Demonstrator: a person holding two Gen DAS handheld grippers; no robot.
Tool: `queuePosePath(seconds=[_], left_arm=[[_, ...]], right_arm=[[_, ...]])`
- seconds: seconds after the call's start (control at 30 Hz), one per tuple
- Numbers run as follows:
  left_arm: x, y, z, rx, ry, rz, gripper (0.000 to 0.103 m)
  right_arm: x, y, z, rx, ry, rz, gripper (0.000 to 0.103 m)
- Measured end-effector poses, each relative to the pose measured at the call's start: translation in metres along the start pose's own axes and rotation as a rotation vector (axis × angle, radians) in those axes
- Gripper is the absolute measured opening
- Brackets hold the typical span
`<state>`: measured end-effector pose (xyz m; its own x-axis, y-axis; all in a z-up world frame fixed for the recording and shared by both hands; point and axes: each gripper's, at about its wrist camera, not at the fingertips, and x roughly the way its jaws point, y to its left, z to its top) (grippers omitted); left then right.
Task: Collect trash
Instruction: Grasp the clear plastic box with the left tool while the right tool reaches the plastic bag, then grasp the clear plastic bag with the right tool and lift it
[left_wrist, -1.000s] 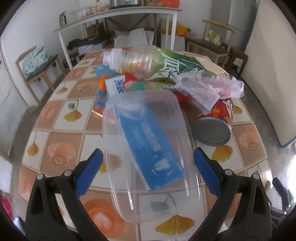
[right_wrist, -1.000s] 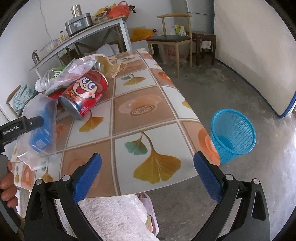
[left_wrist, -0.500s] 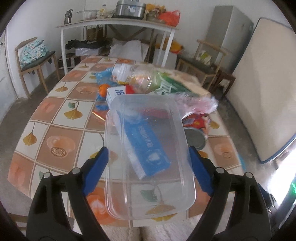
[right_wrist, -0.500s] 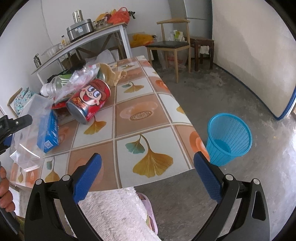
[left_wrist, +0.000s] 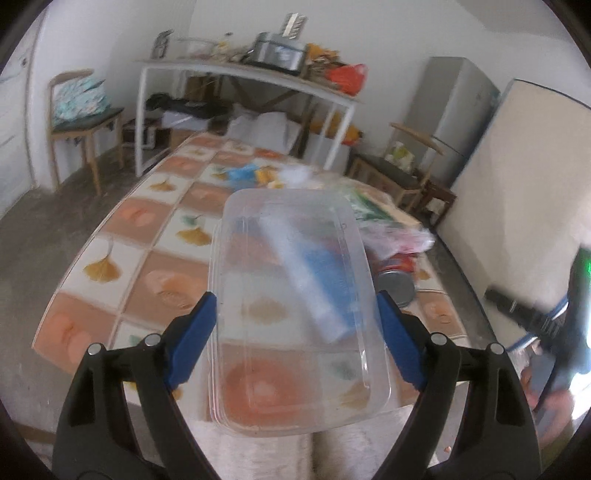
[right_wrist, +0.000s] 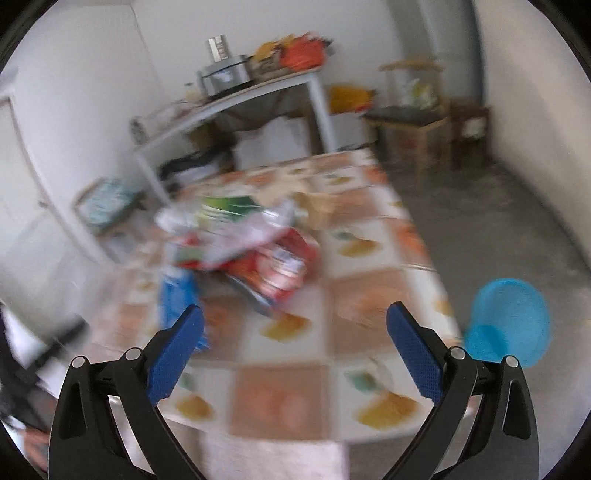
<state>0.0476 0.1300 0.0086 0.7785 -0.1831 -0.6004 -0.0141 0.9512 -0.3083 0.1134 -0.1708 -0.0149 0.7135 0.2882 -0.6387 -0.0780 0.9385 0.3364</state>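
In the left wrist view, a wooden chair (left_wrist: 79, 122) with a patterned cushion stands at about ten o'clock, beside a white side table (left_wrist: 236, 85) loaded with clutter at twelve. The tiled table (left_wrist: 122, 258) with its ginkgo-leaf pattern fills the middle. The left gripper (left_wrist: 297, 325) has just been closing, and its blue pads press both long sides of a clear plastic container (left_wrist: 291, 369), holding it above the table's near edge. A blue box (left_wrist: 325, 291) shows through the plastic; whether it lies inside cannot be told. At two o'clock from the container lies a heap of trash (left_wrist: 391, 229), with a can (left_wrist: 395, 288) on its side just past the right pad. A grey fridge (left_wrist: 458, 110) stands at one o'clock.

In the blurred right wrist view, the same blue box (right_wrist: 177, 295) sits at nine o'clock, the red can (right_wrist: 280, 273) and crumpled wrappers (right_wrist: 240, 225) at centre. The right gripper (right_wrist: 295, 354) hangs wide with nothing between its jaws. A blue wastebasket (right_wrist: 506, 321) stands on the floor at three o'clock, off the table's corner.
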Motion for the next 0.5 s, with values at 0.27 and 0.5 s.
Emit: queuePosePath(seconds=[0.27,0.5], left_arm=[[0.019,0.029,-0.011,-0.044,0.049,0.001,0.082],[0.033,0.033,-0.017,-0.022,0.072,-0.031,0.081]], right_arm=[[0.093,-0.019,0.056,0.250,0.178,0.181,0.080],[0.135,-0.025,0.068,0.355,0.236,0.239,0.066]])
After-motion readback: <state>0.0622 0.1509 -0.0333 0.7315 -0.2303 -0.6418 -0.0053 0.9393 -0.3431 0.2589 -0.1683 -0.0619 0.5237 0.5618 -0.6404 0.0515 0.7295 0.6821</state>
